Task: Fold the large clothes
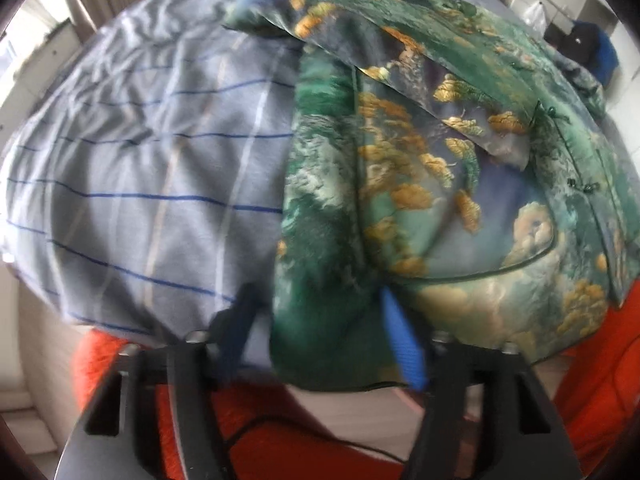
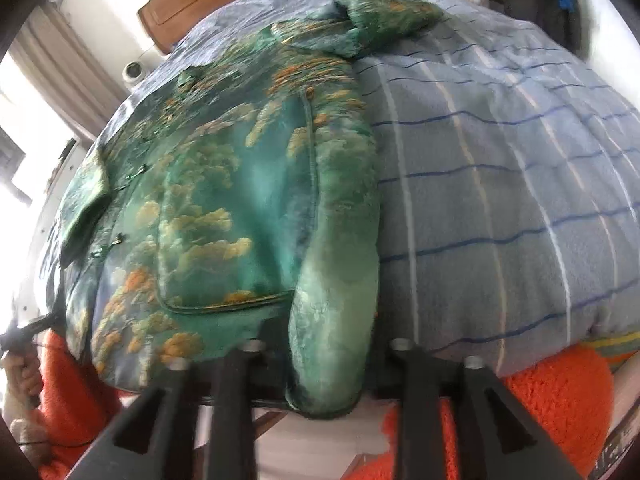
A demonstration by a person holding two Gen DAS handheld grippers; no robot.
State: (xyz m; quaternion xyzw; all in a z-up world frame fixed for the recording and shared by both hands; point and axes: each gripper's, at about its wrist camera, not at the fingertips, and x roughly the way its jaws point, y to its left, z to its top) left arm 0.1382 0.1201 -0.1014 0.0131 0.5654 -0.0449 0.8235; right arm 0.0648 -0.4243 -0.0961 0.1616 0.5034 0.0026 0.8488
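Left wrist view: I see the green brocade jacket (image 1: 420, 184) spread on the striped grey-blue duvet (image 1: 152, 168), filling the field ahead and to the right of my left gripper (image 1: 316, 320); the frame is motion-blurred.
Left gripper state: the jaws stand apart with a rolled hem edge of the jacket hanging between them; the blue-padded right finger (image 1: 402, 344) lies against that fold, and I cannot tell whether the other finger touches it, so I judge it not clamped.
Right wrist view: the jacket (image 2: 224, 208) lies ahead and to the left, and a padded side fold (image 2: 336, 320) droops straight between the fingers of my right gripper (image 2: 324, 356).
Right gripper state: spread wide, nothing pinched; fingertips not visible.
Garment position: near edge overhangs the bed, just in front of both grippers; the sleeve (image 2: 380, 20) lies far ahead.
Handling estimate: satin-like sheen suggests a slippery face; the rounded folds suggest padding, soft but bulky, moderate weight.
Grip location: I would take the thick hem roll at both near corners, pinching through all layers.
Risk: a single-layer pinch may slide off; the frog buttons (image 1: 582, 188) could snag.
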